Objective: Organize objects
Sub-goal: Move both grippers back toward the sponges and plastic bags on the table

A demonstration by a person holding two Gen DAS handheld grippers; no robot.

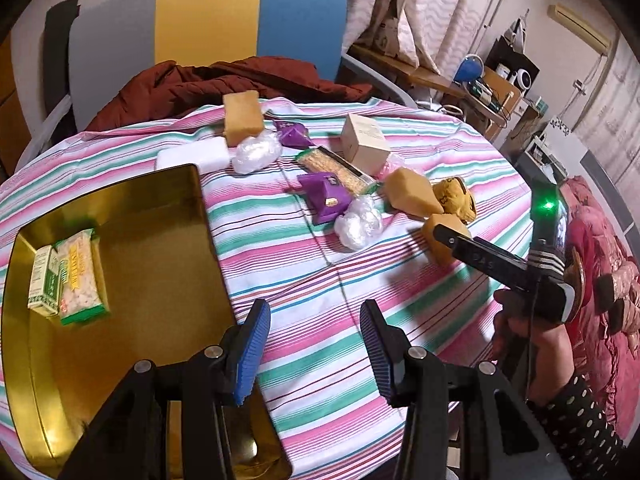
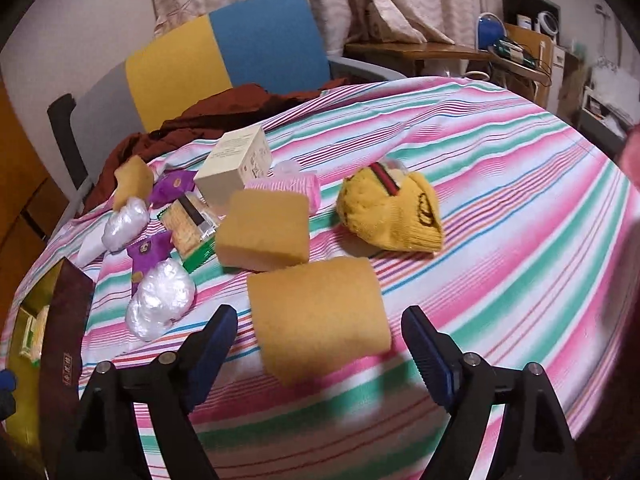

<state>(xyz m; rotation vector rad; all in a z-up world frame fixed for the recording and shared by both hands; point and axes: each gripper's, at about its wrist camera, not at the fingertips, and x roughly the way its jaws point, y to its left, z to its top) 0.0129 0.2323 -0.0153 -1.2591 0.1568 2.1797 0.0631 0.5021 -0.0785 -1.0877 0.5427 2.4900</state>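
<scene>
A gold tin (image 1: 152,216) sits at the table's left and holds a green-and-white small box (image 1: 42,282) and a snack packet (image 1: 80,276). My left gripper (image 1: 314,350) is open and empty, just right of the tin over the striped cloth. My right gripper (image 2: 320,354) is open, with a tan sponge (image 2: 320,316) lying on the cloth between its fingers, untouched. A second sponge (image 2: 264,232), a yellow sock bundle (image 2: 394,210), purple packets (image 1: 326,196), clear plastic wads (image 1: 358,222) and a cracker pack (image 1: 336,168) lie beyond. The right gripper also shows in the left wrist view (image 1: 444,236).
A beige carton (image 1: 366,142), a third sponge (image 1: 242,118) and a white block (image 1: 194,156) lie at the table's far side. A chair (image 1: 248,20) with a brown jacket (image 1: 224,80) stands behind. A pink quilt (image 1: 600,260) is at the right.
</scene>
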